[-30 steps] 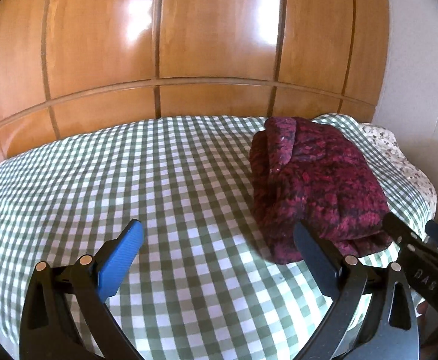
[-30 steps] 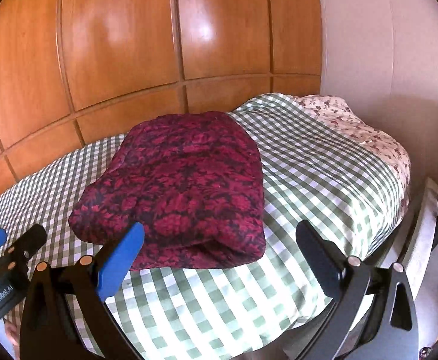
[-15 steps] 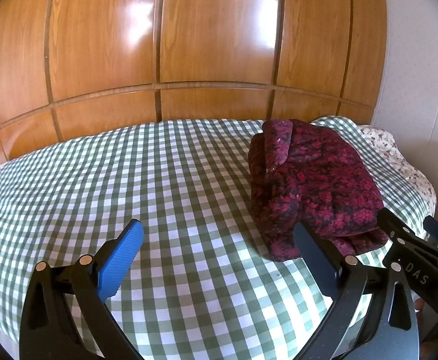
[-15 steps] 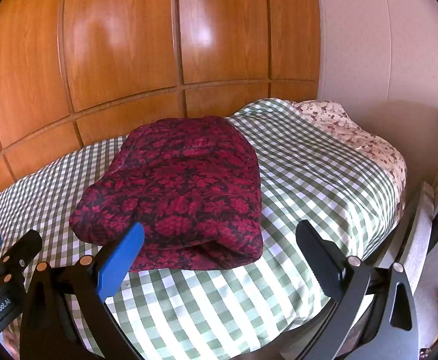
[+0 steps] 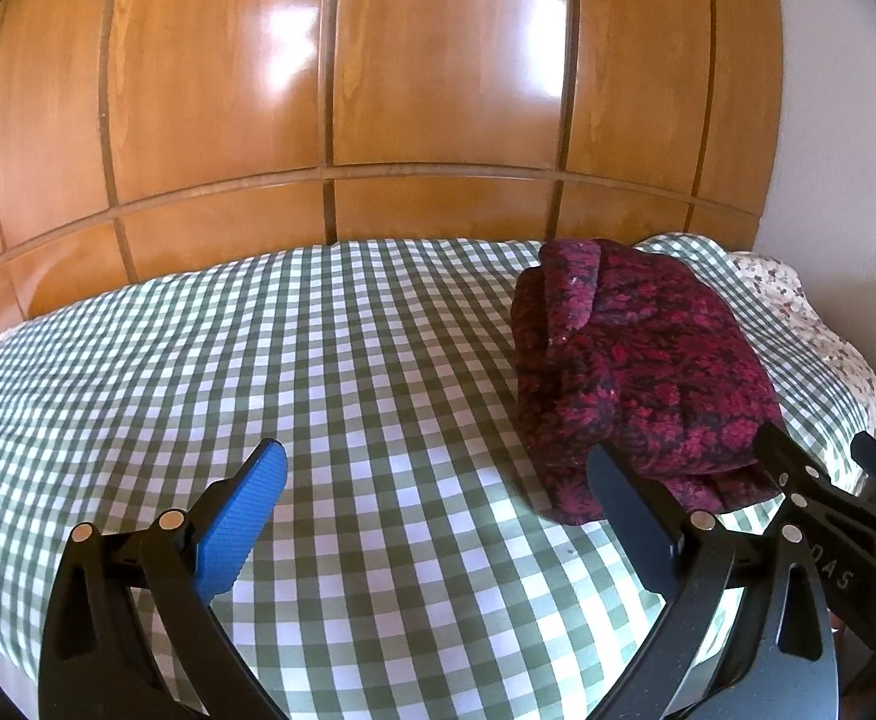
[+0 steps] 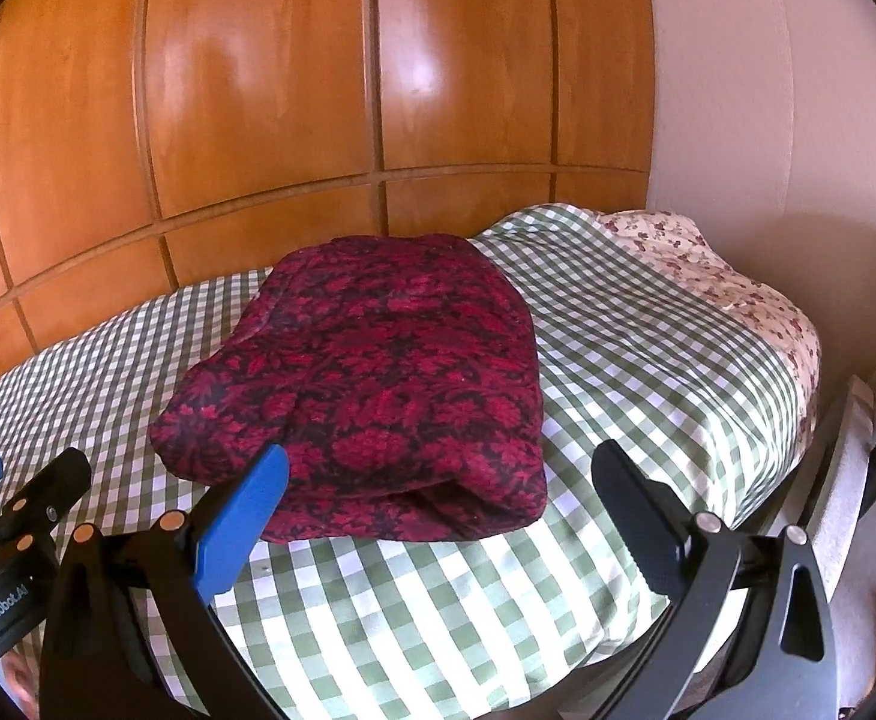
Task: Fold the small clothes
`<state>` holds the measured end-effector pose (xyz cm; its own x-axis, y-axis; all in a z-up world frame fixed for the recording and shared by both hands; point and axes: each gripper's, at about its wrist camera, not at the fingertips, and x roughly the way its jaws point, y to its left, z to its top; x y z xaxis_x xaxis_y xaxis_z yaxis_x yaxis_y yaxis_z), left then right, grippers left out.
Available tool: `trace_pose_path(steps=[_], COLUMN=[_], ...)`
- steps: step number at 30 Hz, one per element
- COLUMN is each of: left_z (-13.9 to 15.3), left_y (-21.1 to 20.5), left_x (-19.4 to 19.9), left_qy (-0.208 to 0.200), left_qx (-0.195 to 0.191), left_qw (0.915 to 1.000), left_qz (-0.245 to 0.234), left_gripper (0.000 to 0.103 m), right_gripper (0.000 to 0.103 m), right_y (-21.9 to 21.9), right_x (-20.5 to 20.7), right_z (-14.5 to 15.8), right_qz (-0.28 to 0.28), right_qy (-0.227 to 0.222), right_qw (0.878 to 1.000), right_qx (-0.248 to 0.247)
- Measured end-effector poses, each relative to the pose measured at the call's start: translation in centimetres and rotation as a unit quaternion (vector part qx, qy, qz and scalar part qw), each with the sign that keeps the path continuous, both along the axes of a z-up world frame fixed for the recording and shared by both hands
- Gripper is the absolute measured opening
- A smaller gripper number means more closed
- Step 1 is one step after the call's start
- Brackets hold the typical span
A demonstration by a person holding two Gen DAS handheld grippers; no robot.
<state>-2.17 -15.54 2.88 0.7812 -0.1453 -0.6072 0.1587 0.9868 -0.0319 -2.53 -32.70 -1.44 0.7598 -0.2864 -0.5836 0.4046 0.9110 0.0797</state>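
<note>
While both tools hover with jaws spread wide and empty, a folded red-and-black patterned garment (image 6: 372, 384) lies on the green checked bedcover (image 6: 648, 348), ahead of the right gripper (image 6: 438, 516) and off to the right of the left gripper (image 5: 438, 516).

Bright, sharp fisheye views; glare on the wooden panels (image 5: 294, 48).

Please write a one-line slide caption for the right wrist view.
Open right gripper hovers before a folded red patterned garment on a green checked bedspread.
</note>
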Motion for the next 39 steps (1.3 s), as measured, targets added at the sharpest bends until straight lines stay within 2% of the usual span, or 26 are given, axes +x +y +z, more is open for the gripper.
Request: trace_pose_path(steps=[39], left_z=[-0.5], left_y=[0.0], left_x=[0.3], left_qy=[0.006], left_qx=[0.005], left_qw=[1.0000], left_qz=[-0.002], left_gripper=[0.099], right_gripper=[0.101], right_y=[-0.3], right_x=[0.3], right_z=[-1.0], right_qz=[0.019], right_qy=[0.007], right_qw=[1.000], right_qx=[0.013])
